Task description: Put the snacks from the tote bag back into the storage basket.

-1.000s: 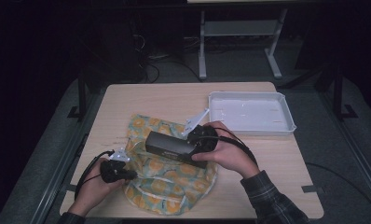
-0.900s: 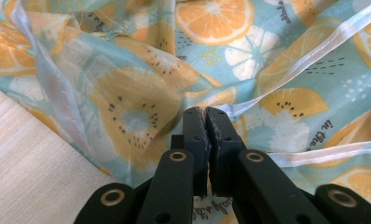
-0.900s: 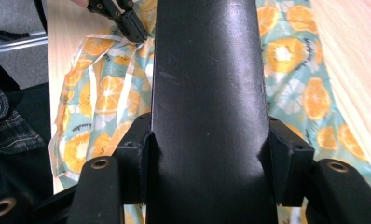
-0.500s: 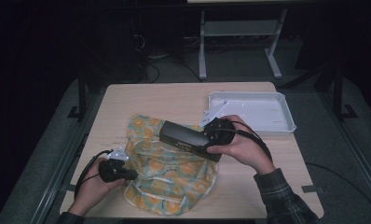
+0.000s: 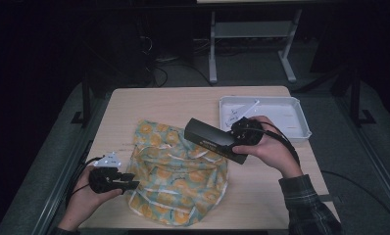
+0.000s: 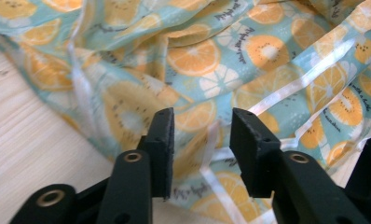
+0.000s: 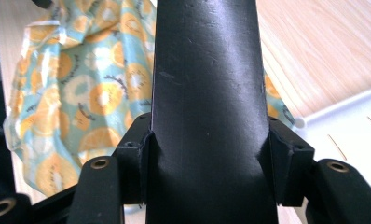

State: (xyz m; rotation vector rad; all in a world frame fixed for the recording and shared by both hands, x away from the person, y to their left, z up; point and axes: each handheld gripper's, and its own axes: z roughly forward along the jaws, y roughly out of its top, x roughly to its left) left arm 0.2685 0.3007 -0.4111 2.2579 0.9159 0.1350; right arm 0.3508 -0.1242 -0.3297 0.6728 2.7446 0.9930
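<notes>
At the table's (image 5: 183, 100) seven o'clock our left claw (image 5: 129, 183) has just been opening; its jaws now stand partly apart over the fruit-print bag's (image 5: 178, 176) edge, gripping nothing. Toward three o'clock our right claw (image 5: 234, 134) clamps the long black box (image 5: 210, 139), held above the bag. The box could tip or slip, gripped at one end. The white tray (image 5: 301, 122) at two o'clock holds thin sticks (image 5: 247, 106).

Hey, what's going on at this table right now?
A person works two handheld tongs. The right tongs clamp a long black box, held above the table between the fruit-print cloth bag and the white tray. The left tongs have just been opening at the bag's edge; cloth lies under the jaws, not pinched.
</notes>
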